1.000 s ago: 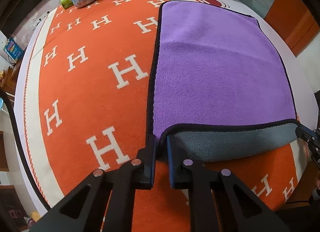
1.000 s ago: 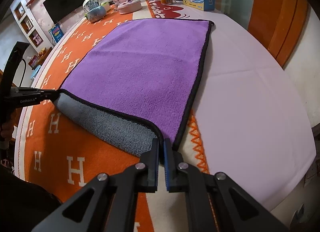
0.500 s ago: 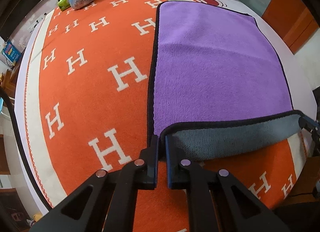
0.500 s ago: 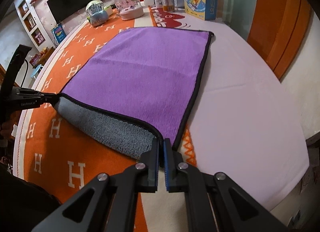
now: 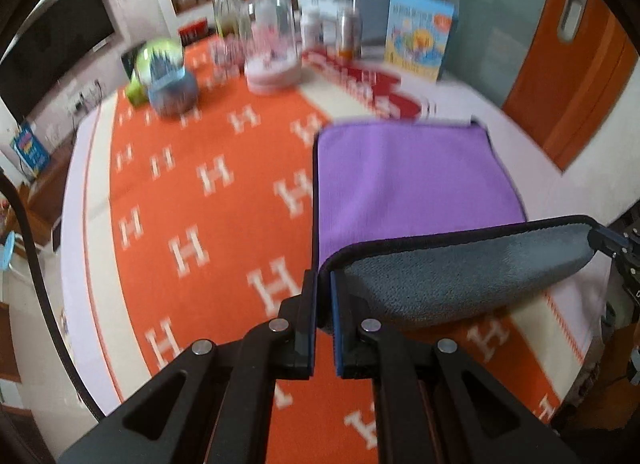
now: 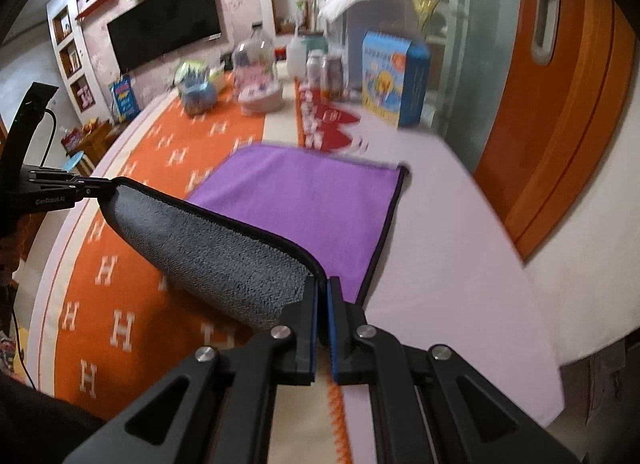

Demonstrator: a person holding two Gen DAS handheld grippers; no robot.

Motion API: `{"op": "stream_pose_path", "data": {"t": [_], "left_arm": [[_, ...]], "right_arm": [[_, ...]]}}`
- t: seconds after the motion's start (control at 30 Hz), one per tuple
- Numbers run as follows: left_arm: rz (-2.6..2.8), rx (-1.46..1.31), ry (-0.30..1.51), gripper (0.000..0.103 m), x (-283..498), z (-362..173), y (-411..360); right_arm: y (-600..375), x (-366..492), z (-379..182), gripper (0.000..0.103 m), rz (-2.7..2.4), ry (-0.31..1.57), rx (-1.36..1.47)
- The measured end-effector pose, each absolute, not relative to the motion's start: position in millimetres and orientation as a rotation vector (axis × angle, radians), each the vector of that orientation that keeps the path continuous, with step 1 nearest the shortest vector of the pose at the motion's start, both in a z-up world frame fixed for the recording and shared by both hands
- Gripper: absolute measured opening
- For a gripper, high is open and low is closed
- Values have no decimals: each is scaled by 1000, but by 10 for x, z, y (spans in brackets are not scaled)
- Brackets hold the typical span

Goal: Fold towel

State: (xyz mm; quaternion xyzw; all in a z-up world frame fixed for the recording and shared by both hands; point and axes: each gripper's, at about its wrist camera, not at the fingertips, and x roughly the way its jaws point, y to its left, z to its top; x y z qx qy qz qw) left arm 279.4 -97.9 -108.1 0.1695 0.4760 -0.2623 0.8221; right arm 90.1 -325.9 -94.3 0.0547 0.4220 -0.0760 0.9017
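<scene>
Since a second ago both grippers have lifted the towel's [image 5: 416, 172] near edge well above the orange H-patterned tablecloth [image 5: 192, 200], baring its grey underside. The left gripper [image 5: 324, 284] and right gripper [image 6: 322, 290] each clench a near corner; the far half lies flat.

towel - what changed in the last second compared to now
Both grippers, the left gripper and right gripper, have lifted the towel's near edge higher off the table and carried it forward, so more grey underside shows and less purple lies flat. Nothing was grasped or released: each gripper stays shut on its near corner. The far edge and the clutter behind, like the blue box, stayed put.
</scene>
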Motion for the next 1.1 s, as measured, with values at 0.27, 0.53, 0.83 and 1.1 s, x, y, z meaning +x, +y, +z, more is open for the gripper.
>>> {"op": "stream_pose_path", "data": {"t": [0.27, 0.53, 0.83, 1.1], "left_arm": [[-557, 336, 877, 4, 3142, -768, -1275], [-524, 287, 789, 4, 3433, -818, -1488], [-500, 268, 767, 4, 3851, -1095, -1810], [-483, 295, 851, 6, 4105, -1552, -1979]], "right_arm": [[-3534, 1200, -630, 4, -221, 744, 97], [-3645, 1554, -605, 4, -273, 661, 27], [-3734, 1919, -867, 4, -366, 620, -86], [-3785, 2198, -1194, 6, -384, 660, -151]]}}
